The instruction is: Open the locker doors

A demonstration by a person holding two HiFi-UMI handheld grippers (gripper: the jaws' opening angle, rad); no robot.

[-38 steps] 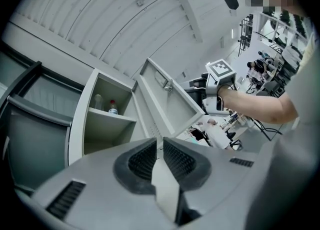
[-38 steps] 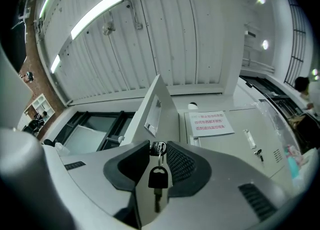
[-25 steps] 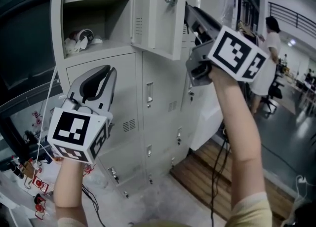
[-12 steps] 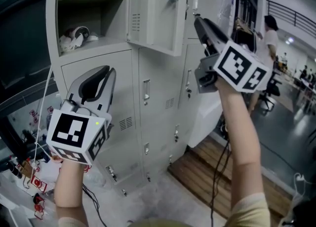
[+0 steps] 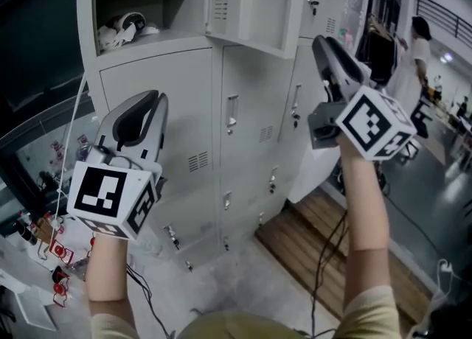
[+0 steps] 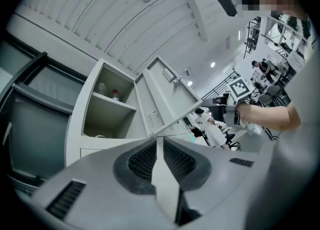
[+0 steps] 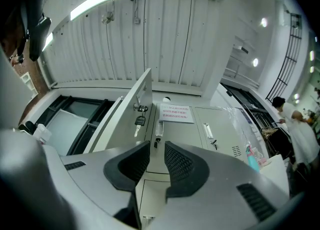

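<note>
1. Open locker door [image 5: 254, 6]: at the top left compartment, long axis upright, swung out toward the viewer, lock edge outermost.
2. Left gripper [image 5: 147, 98]: jaws closed on nothing, held below that compartment.
3. Right gripper [image 5: 322, 41]: jaws apart, empty, pointing up at the lockers.

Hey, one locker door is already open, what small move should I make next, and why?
Probably ease the right tongs forward onto the handle of the closed door ahead. They stand apart and empty, that handle lines up between them, and the open door beside it needs nothing.
</note>
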